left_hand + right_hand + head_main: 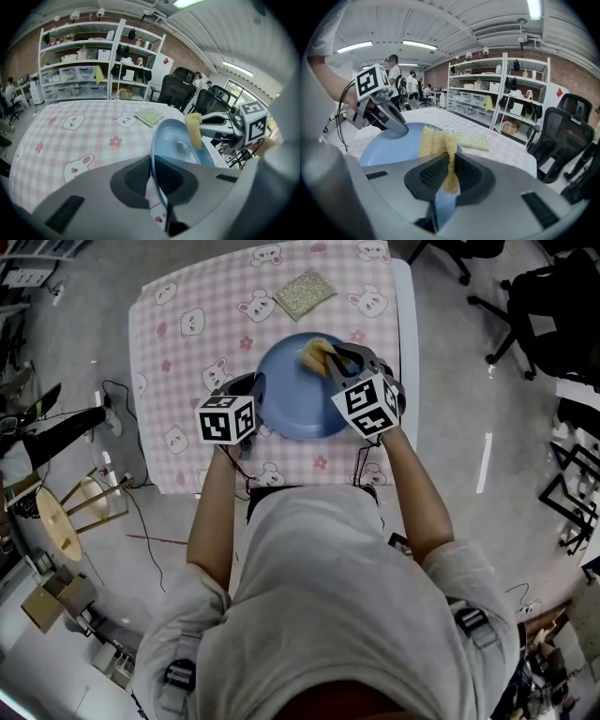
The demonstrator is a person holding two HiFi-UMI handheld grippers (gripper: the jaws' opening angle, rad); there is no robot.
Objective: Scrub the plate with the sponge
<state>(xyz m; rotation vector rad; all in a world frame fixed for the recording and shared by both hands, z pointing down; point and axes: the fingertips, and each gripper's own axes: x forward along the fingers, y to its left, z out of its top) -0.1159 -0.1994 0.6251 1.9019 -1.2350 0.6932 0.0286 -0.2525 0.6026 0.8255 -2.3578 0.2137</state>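
A blue plate (298,393) lies on the pink checked tablecloth (187,343). My left gripper (253,395) is shut on the plate's left rim, which runs between its jaws in the left gripper view (157,180). My right gripper (330,360) is shut on a yellow sponge (314,354), folded between its jaws (447,164). The sponge (193,130) rests against the plate's far right inner face. In the right gripper view the plate (389,147) spreads to the left, with the left gripper (396,126) on its edge.
A second greenish glittery sponge (305,293) lies on the cloth beyond the plate, also seen as a pad (472,139). The table's right edge (407,334) is close to my right gripper. Office chairs (534,306) stand to the right, shelves (79,61) behind.
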